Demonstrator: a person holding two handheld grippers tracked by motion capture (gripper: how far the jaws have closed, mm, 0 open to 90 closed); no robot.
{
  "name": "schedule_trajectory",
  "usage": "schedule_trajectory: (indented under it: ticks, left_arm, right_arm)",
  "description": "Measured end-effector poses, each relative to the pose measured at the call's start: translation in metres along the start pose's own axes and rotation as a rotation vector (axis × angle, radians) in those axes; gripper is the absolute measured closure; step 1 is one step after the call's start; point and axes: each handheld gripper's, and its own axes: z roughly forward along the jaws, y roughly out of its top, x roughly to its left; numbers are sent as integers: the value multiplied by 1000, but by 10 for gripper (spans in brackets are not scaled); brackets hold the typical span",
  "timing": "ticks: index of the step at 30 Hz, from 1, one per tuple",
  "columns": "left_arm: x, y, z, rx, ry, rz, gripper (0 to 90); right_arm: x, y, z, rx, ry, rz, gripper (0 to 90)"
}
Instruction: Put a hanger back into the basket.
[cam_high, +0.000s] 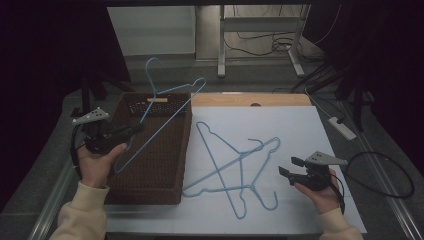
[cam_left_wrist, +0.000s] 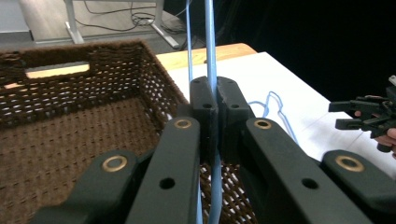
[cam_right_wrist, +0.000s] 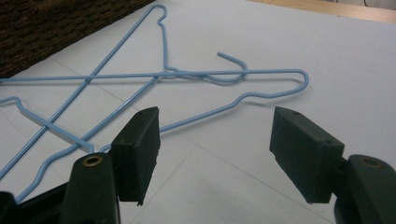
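Observation:
My left gripper (cam_high: 136, 128) is shut on the bar of a light blue wire hanger (cam_high: 165, 107), held tilted over the brown woven basket (cam_high: 165, 165). In the left gripper view the hanger's wire (cam_left_wrist: 211, 51) runs up between the closed jaws. Two more blue hangers (cam_high: 235, 167) lie crossed on the white table sheet (cam_high: 300, 130). My right gripper (cam_high: 289, 166) hovers open just right of them, nothing between its jaws; in the right gripper view (cam_right_wrist: 215, 154) the crossed hangers (cam_right_wrist: 196, 74) lie just beyond the fingertips.
The basket (cam_left_wrist: 70, 140) looks bare inside and has a handle slot in its far wall. A wooden strip (cam_high: 250, 100) edges the table's far side. A white power strip (cam_high: 342, 127) and cables lie at the right. Desk legs stand beyond.

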Motion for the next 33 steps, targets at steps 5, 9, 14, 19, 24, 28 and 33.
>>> schedule_trajectory:
  ticks: [5,9,14,19,24,28,33]
  left_arm:
    - [9,-2,-6,-3,25,-6,872]
    - [17,-3,-11,-3,47,-13,872]
    - [25,-6,-14,-1,71,-17,873]
    - [35,-11,-15,5,83,-14,872]
    - [41,-15,-15,20,85,-14,873]
    - [44,-20,-12,30,73,-12,872]
    - [46,-27,-7,58,58,1,872]
  right_arm:
    - [0,0,1,4,-1,-1,340]
    - [0,0,1,5,0,-1,340]
    - [0,0,2,5,0,0,340]
    - [0,0,2,7,1,0,340]
    - [0,-1,3,9,2,2,340]
    - [0,-1,3,10,2,-1,340]
    - [0,-1,3,10,1,1,340]
